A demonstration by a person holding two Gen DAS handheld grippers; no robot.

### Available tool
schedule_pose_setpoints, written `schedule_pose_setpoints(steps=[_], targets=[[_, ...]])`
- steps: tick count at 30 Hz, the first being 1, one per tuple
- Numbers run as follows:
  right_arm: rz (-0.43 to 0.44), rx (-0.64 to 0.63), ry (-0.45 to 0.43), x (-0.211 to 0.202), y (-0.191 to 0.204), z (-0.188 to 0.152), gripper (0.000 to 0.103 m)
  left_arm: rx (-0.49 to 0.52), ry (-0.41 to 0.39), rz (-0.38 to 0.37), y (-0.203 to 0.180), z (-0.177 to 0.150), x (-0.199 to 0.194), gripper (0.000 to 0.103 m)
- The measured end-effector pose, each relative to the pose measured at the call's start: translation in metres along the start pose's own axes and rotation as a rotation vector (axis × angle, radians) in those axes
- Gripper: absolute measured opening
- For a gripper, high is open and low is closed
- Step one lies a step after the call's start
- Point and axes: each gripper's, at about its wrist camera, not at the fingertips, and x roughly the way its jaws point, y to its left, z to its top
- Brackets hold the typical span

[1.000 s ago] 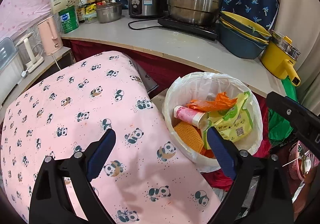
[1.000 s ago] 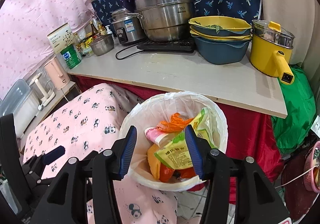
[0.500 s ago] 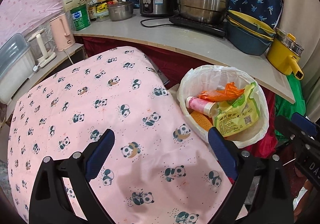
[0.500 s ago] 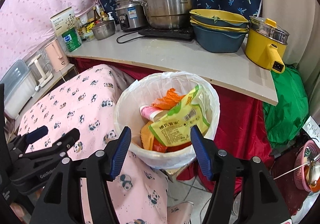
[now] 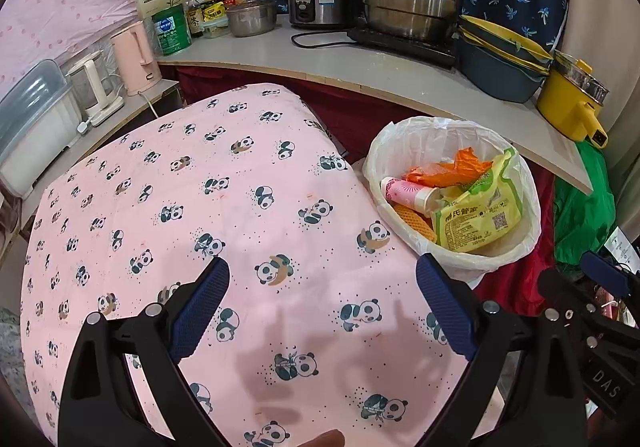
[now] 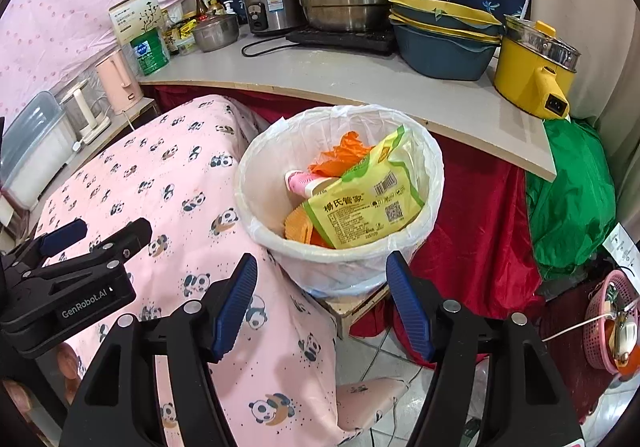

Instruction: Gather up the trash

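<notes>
You are pulling both grippers back from the trash bin (image 6: 340, 187): a second ago it filled the middle of each view, and now it is sitting farther off, at 2 o'clock for your left gripper (image 5: 322, 311) and 12 o'clock for your right gripper (image 6: 322, 303). Both are hanging with fingers spread wide and nothing between them. The yellow-green snack bag (image 6: 360, 203), orange wrapper (image 6: 340, 151) and pink cup (image 6: 304, 183) are lying inside the white liner. Your left view is taking in mostly the panda cloth (image 5: 200, 207), with the right gripper's tip at 4 o'clock. Only your right view is showing the tiled floor (image 6: 384, 351), the wooden block (image 6: 356, 307) under the bin and the pink basket (image 6: 604, 323) at 4 o'clock.
</notes>
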Motion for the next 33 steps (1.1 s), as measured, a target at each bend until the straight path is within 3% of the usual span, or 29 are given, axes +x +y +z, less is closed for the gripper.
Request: schedule_pose_setpoints(steps=[17,22,24,33], targets=[[-0.037,-0.022,0.001,-0.008,-0.003,-0.021,0.07,0.01,-0.002,0.019,-0.007,-0.014,-0.012,0.09],[-0.052,-0.034,-0.01,-0.009,-0.002,-0.02,0.074,0.024,-0.005,0.026,-0.011,-0.014,-0.012,0.09],[-0.058,-0.035,-0.016,-0.01,-0.002,-0.02,0.082,0.024,-0.005,0.026,-0.012,-0.014,-0.012,0.09],[-0.068,-0.039,-0.006,-0.005,-0.003,-0.016,0.087,0.031,-0.003,0.028,-0.014,-0.014,-0.01,0.093]])
